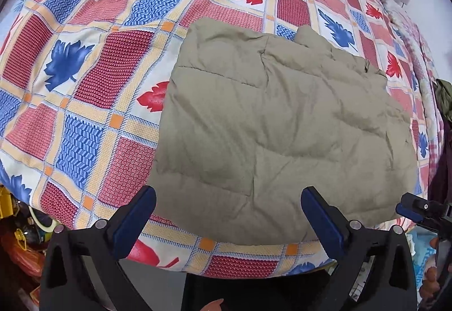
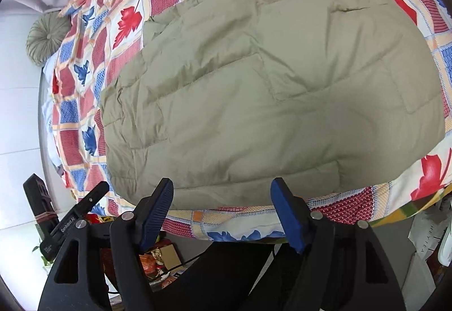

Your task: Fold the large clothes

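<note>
Olive quilted padded jacket [image 1: 276, 124] lies part-folded on the leaf-patterned patchwork bedspread [image 1: 84, 79]; left gripper [image 1: 228, 215] and right gripper [image 2: 221, 206] hover wide open, empty, likely needing its near hem next.

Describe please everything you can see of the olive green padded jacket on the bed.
The jacket is a dull olive green puffer with stitched quilt lines that look soft and padded, and the fabric is wrinkled. It lies flat on the patterned bedspread, already folded into a compact, roughly rectangular bundle, near the bed's front edge. A slit, perhaps a pocket, shows on one panel. Only the bedspread touches it. The left gripper and the right gripper are both open, above its near edge, and hold nothing.
</note>
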`<action>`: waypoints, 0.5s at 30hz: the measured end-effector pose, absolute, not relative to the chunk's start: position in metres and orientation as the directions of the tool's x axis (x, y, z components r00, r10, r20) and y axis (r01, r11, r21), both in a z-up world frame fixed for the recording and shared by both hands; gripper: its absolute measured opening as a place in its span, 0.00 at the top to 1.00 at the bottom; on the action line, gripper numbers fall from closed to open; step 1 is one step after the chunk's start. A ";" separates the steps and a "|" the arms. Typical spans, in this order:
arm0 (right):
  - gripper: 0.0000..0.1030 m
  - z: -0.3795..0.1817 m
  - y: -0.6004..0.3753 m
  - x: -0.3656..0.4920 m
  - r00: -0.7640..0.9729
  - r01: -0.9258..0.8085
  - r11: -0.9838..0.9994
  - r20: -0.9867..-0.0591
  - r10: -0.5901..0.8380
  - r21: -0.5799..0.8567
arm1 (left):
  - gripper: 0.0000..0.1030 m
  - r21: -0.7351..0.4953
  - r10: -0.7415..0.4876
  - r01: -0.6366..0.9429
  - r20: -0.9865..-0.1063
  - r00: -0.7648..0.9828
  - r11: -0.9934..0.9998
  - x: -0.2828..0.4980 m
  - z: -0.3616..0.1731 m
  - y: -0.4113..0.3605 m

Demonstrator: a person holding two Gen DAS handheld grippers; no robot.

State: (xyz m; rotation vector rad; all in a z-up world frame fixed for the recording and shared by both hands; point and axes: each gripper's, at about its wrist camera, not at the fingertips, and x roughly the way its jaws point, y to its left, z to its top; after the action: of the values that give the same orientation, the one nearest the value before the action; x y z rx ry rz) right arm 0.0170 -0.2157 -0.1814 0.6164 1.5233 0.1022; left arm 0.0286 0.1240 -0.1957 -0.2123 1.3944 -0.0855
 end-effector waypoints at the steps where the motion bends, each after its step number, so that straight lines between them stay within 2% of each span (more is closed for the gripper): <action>1: 0.23 -0.182 -0.213 0.019 0.075 0.303 0.851 -0.901 0.427 0.428 | 0.00 -0.190 -0.177 -0.061 -0.969 0.170 0.980 0.030 -0.198 0.125; 3: 0.17 -0.182 -0.206 0.020 0.088 0.279 0.869 -0.912 0.400 0.408 | 0.00 -0.164 -0.153 -0.051 -0.974 0.167 0.985 0.032 -0.200 0.126; 9: 0.17 -0.190 -0.185 0.024 0.092 0.218 0.908 -0.934 0.345 0.357 | 0.00 -0.096 -0.088 -0.029 -0.977 0.195 0.995 0.037 -0.207 0.134; 15: 0.16 -0.191 -0.162 0.027 0.112 0.097 0.945 -0.947 0.302 0.313 | 0.00 -0.162 -0.155 -0.032 -0.975 0.159 0.986 0.045 -0.222 0.144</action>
State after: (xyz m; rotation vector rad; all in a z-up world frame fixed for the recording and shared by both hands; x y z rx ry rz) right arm 0.0273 -0.1619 -0.1912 0.3315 1.4587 0.1552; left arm 0.0445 0.1441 -0.2221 -0.1572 1.4102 -0.0886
